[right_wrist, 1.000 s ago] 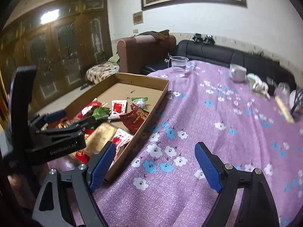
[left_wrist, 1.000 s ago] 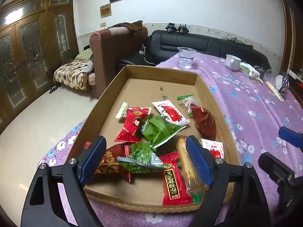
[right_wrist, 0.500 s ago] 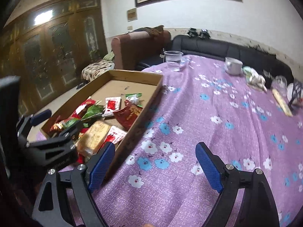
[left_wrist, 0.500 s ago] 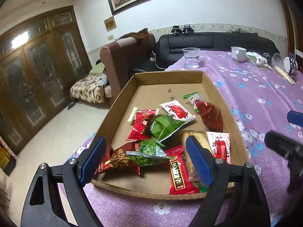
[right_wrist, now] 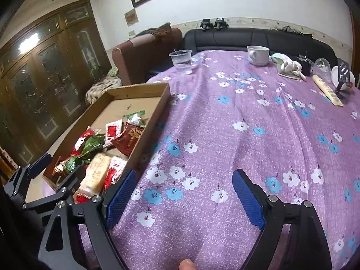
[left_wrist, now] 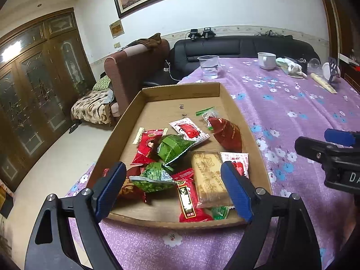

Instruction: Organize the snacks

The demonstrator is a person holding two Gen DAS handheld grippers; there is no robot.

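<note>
Left wrist view: left gripper [left_wrist: 173,189] has backed off the snack tray [left_wrist: 245,123].

We see a purple tablecloth [right_wrist: 258,139] printed with white and blue flowers, and on it a plain brown cardboard tray [left_wrist: 227,103] of mixed wrappers: a dark red foil bag [left_wrist: 227,132], a white packet with red print [left_wrist: 189,131], green packets [left_wrist: 173,147], a red packet with black lettering [left_wrist: 186,200] and a tan biscuit pack [left_wrist: 209,177]. Both the left gripper [left_wrist: 173,189] and the right gripper [right_wrist: 184,199] are black with blue finger pads. Around that: a white mug [right_wrist: 258,55], black sofa [left_wrist: 243,45], brown armchair [left_wrist: 135,69], dark wood cabinet [left_wrist: 33,85] and white wall [left_wrist: 270,6].
</note>
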